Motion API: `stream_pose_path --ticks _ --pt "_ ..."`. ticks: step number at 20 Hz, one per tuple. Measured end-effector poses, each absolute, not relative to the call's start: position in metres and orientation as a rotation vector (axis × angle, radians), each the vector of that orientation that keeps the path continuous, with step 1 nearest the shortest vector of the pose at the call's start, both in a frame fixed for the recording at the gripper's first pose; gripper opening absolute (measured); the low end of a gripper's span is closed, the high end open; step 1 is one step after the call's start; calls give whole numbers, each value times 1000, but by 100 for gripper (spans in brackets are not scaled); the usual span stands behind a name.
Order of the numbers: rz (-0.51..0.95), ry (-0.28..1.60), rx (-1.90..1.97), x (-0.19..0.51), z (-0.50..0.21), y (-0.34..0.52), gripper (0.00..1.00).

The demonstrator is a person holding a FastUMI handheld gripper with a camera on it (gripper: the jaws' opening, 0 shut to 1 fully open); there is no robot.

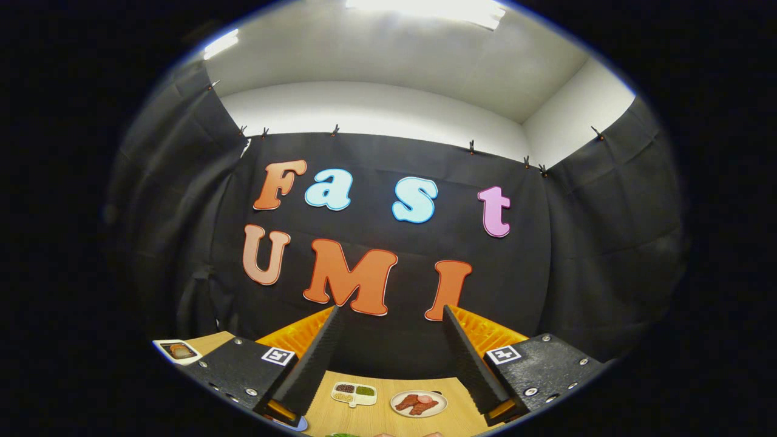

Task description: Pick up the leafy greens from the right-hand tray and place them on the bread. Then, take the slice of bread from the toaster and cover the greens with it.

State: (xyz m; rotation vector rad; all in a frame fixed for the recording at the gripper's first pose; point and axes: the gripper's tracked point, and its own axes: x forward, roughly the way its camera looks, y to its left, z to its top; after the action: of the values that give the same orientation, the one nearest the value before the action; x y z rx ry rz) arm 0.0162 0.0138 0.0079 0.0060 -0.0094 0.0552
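Observation:
My gripper (pixel 391 315) is raised and tilted up at the booth wall, its two black ribbed fingers (pixel 318 352) spread wide apart with nothing between them. Far below, between the fingers, a sliver of green leafy greens (pixel 343 434) shows on the wooden table (pixel 376 419). To the left, beyond the left finger, a white plate with a brown slice of bread (pixel 178 350) lies near the table's edge.
A white divided dish (pixel 354 393) with dark and green fillings sits on the table between the fingers. Beside it to the right stands a round plate with reddish meat slices (pixel 419 403). A blue-rimmed item (pixel 290 423) peeks out under the left finger.

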Motion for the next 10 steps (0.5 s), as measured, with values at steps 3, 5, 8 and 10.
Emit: stream_pose_path --ticks 3,5,8,10 --pt "48 14 34 18 -6 13 99" --pt "39 25 33 20 -13 8 99" --pt "12 21 37 24 -14 -4 99" --pt "0 19 42 27 -16 -9 99"
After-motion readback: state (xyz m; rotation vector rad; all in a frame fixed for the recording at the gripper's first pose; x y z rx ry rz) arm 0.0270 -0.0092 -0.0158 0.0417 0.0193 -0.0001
